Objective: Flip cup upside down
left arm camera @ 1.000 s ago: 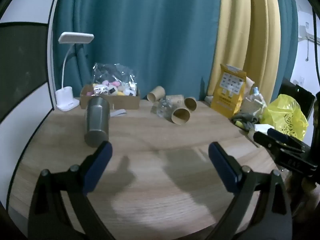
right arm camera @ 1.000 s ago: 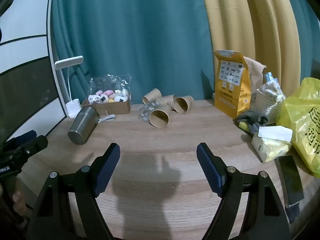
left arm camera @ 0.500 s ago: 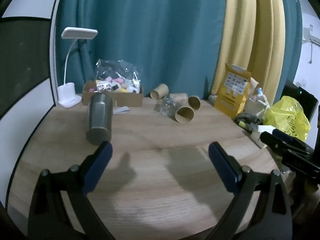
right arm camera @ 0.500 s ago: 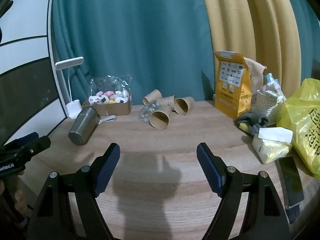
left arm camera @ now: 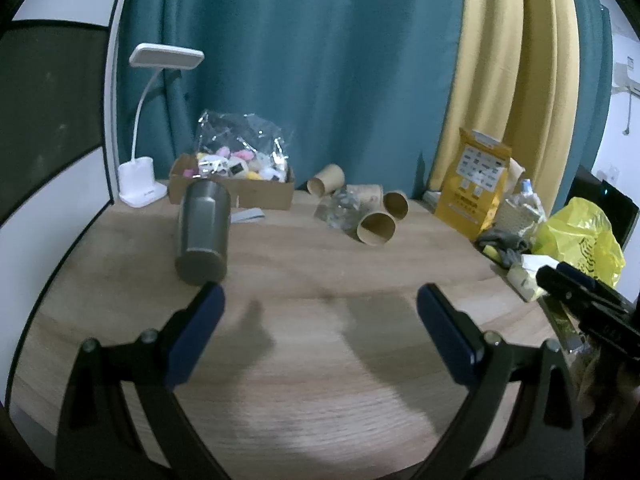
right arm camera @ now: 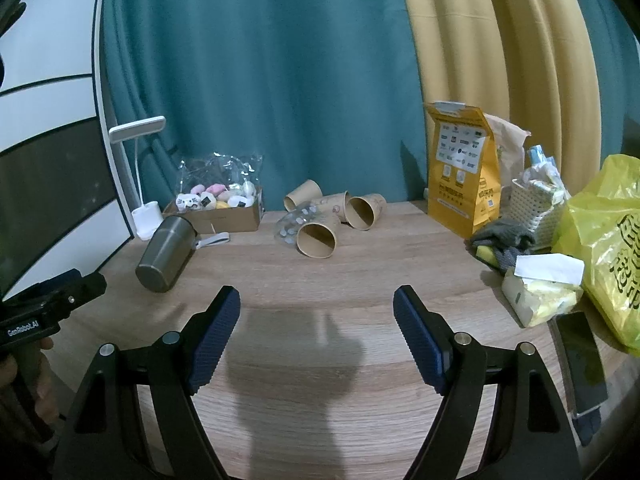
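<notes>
A grey steel cup (left arm camera: 203, 236) lies on its side on the wooden table (left arm camera: 320, 380), its closed base toward me. It also shows at the left in the right wrist view (right arm camera: 165, 254). My left gripper (left arm camera: 320, 300) is open and empty, its left fingertip (left arm camera: 200, 316) just below the cup's base. My right gripper (right arm camera: 317, 300) is open and empty over the middle of the table, well right of the cup. The left gripper's body shows at the left edge of the right wrist view (right arm camera: 44, 312).
Several paper cups (right arm camera: 316, 236) lie at the back centre. A cardboard box of toys (right arm camera: 218, 210) and a white lamp (left arm camera: 144, 184) stand at the back left. A yellow pouch (right arm camera: 464, 176), basket, tissue pack (right arm camera: 540, 296), yellow bag and phone (right arm camera: 580, 364) crowd the right side.
The left gripper has tilted and drawn slightly toward the cup. The right gripper has barely moved. Both stay open.
</notes>
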`<state>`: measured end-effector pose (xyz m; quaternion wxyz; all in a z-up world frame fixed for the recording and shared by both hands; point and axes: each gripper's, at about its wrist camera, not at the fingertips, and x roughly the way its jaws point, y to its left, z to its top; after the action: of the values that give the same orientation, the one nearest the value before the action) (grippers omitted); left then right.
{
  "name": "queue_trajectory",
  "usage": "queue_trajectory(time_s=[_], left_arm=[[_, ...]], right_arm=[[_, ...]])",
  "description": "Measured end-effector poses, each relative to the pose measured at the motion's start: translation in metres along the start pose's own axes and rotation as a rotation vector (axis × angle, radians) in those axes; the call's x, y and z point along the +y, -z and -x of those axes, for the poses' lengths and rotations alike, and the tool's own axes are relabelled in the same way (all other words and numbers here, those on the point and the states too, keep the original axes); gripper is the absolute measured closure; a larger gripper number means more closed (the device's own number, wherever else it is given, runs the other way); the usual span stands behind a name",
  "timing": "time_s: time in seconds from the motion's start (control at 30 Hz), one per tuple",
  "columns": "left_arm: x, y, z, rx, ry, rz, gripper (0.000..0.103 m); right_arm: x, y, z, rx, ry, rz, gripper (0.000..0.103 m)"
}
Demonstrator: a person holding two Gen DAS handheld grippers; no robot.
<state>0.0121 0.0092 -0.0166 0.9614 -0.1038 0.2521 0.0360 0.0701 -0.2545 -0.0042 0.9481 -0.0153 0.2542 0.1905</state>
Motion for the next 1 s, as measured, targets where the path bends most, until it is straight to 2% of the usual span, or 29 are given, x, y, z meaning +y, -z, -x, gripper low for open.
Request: queue_trajectory(time_s=[0.47, 1.0], left_arm=[[-0.003, 0.001, 0.008, -0.014, 0.030, -0.008, 0.005], [-0.008, 0.000, 0.013, -0.019, 0.023, -0.013, 0.005]], right_arm=[[-0.004, -0.002, 0.007, -0.012, 0.000, -0.007, 0.021], [-0.003, -0.002, 0.009, -0.013, 0.002, -0.004, 0.021]])
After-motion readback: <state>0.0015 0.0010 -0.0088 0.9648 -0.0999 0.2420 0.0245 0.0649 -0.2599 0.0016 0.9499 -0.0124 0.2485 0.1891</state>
